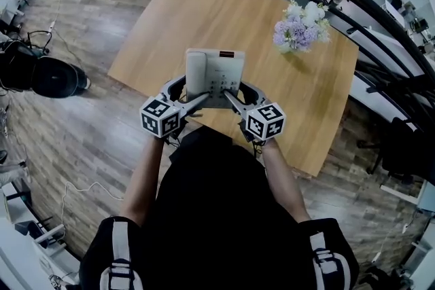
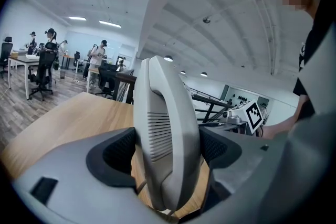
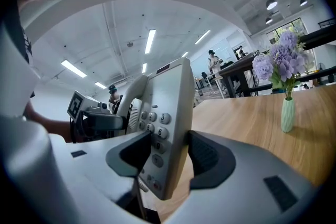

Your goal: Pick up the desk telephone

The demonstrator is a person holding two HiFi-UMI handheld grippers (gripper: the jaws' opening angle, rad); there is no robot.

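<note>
1. One broad, light-wood table (image 1: 204, 17) fills the middle of the head view, with a wooden floor around it.
2. Next in size is the pale grey plastic desk telephone (image 1: 216, 78). It is held between the two tools over the table's near edge, just in front of the person, and it looks clear of the tabletop.
   - Its hard, smooth shell should be stiff and fairly light, but slippery under the pads.
   - Gripping the two long sides of the base, as now, seems the sound hold.
3. Its curved grey handset (image 2: 165, 134) lies in the cradle on the left side. It probably sits loose, so a steep tilt could spill it.
4. Left gripper (image 1: 189, 90): the jaws are clamped on the handset side of the telephone, with dark pads pressing on either face.
5. Right gripper (image 3: 170, 152): the jaws stand wide yet bear on the keypad edge, one pad on the key face and one behind.
6. A slim, pale green vase of lilac and white flowers (image 3: 287, 113) stands well apart on the table.
7. Smallest is the writing.
   - Round keys (image 3: 157, 126) show 3, 6 and 5.
   - No brand name can be read.
   - A dark strip at the telephone's top edge is too small to read.
</note>
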